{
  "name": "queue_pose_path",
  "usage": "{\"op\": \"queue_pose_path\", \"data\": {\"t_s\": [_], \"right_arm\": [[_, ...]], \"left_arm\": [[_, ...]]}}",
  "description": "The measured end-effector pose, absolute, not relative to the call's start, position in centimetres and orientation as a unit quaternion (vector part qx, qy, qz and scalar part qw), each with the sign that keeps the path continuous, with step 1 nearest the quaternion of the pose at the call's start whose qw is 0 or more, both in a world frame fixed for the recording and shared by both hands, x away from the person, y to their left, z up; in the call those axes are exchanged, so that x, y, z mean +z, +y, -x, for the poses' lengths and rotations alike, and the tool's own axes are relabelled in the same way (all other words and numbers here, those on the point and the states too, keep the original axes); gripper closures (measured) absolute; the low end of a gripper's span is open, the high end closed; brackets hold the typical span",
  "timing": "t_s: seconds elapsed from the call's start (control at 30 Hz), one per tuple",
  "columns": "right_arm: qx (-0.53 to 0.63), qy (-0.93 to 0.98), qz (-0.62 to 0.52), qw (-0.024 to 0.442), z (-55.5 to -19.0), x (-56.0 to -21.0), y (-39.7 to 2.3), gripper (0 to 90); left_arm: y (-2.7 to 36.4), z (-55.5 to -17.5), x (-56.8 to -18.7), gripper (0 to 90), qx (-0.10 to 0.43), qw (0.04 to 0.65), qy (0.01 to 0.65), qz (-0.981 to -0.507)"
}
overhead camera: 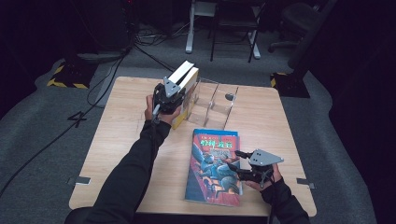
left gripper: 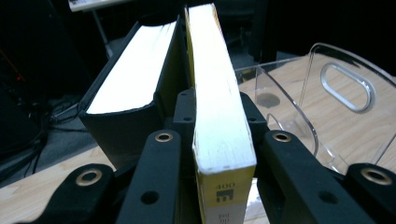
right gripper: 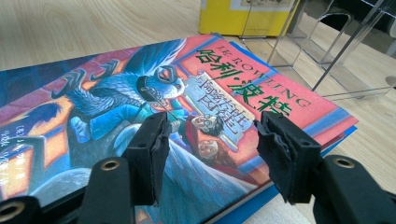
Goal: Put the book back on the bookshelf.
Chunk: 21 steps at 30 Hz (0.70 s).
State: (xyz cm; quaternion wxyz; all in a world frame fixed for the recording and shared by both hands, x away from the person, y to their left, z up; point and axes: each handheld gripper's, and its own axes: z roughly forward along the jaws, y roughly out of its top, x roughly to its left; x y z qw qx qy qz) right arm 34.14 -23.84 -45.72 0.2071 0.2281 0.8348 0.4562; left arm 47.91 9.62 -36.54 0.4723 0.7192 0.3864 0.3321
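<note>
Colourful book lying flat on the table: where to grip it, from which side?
Grip the colourful book at its right long edge, coming in low from the right, where the right gripper already hovers with fingers apart. It lies flat on a blue book, so only the edges offer purchase; one finger must slide under the cover.

Left gripper sits upper centre-left of the high view, forearm in a dark sleeve running diagonally up from the bottom edge, hand wrapped round the body. In the left gripper view its jaws are clamped on the yellow book. Right gripper is lower right of the high view, pointing left, hand beneath it; jaws parted, nothing between the pads.
</note>
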Motion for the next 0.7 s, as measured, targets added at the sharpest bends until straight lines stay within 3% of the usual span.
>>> {"op": "queue_pose_path", "data": {"t_s": [0.4, 0.7], "right_arm": [[0.455, 0.839, -0.223, 0.2, -34.1, -45.8, -23.6, 44.1], [0.46, 0.837, -0.221, 0.198, -34.0, -45.7, -23.7, 44.2]], "left_arm": [[9.0, -48.5, -35.8, 75.5, 0.358, 0.496, 0.382, -0.692], [8.2, -49.5, -37.6, 75.5, 0.368, 0.505, 0.396, -0.672]]}}
